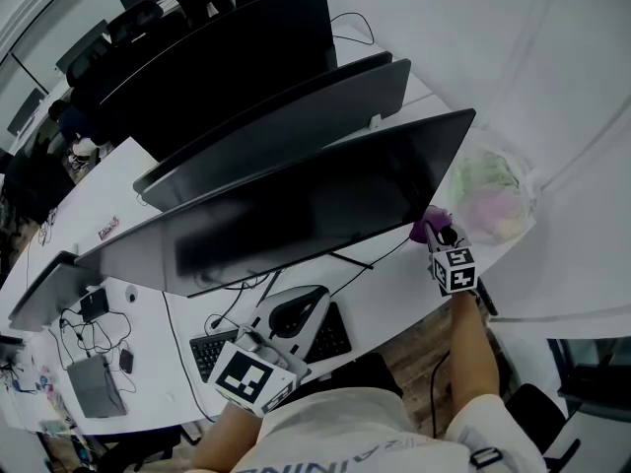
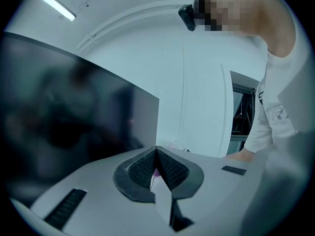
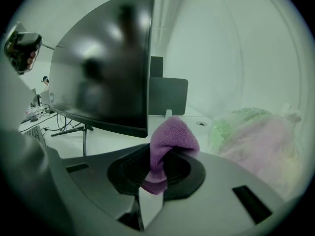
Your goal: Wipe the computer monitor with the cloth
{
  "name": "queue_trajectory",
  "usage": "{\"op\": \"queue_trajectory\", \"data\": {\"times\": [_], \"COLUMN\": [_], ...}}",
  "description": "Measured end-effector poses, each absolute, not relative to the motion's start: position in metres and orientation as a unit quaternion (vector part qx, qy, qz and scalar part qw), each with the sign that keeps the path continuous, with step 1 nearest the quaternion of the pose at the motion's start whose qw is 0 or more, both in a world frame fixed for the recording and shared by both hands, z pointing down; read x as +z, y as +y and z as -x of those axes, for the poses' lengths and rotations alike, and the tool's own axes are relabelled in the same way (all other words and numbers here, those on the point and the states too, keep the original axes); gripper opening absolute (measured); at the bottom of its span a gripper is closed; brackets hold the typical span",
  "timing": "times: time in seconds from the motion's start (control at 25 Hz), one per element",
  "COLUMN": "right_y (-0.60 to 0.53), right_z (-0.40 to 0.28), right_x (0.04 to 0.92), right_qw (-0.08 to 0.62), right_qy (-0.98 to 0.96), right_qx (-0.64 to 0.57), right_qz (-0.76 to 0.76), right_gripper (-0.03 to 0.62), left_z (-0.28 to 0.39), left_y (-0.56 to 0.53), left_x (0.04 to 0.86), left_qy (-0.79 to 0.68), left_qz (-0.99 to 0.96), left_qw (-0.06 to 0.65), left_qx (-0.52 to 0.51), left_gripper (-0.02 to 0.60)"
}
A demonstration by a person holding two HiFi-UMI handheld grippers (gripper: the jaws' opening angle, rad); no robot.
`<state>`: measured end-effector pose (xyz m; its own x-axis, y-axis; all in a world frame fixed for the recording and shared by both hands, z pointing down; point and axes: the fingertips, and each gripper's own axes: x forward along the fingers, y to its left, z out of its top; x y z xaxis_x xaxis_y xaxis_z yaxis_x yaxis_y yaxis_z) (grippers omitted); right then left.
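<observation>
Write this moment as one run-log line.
left gripper: shut, empty | right gripper: shut on purple cloth | monitor: cloth near lower corner, contact unclear

Monitor (image 1: 296,215) on counter (image 1: 389,279); keyboard (image 1: 333,331) before it; further monitors (image 1: 296,116) behind; bag (image 1: 493,190) to right; cloth (image 1: 431,225) beside monitor's right lower corner.

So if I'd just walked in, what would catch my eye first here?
Probably the wide dark monitor, the nearest of a row of screens on the white desk. Next comes the purple cloth, pinched in the jaws of the right gripper near the screen's right-hand corner. Beyond it, a clear bag of pale green and pink stuff sits at the desk's end.
</observation>
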<state>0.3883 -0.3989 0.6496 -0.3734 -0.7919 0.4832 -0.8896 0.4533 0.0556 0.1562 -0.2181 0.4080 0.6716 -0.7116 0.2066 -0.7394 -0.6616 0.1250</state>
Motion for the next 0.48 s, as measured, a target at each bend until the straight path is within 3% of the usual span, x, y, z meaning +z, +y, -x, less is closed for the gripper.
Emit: {"op": "queue_trajectory", "data": {"times": [0.48], "right_y": [-0.391], "right_z": [-0.355], "right_x": [0.671], "right_qw": [0.135], "right_qy": [-0.832], "right_qx": [0.198], "right_qz": [-0.5], "right_gripper": [0.055], "left_z": [-0.154], "left_y": [-0.212], "left_x": [0.412], "left_qy": [-0.402], "left_qz": [-0.907], "left_qw": [0.104], "left_qx": [0.074], "left_gripper": [0.006]}}
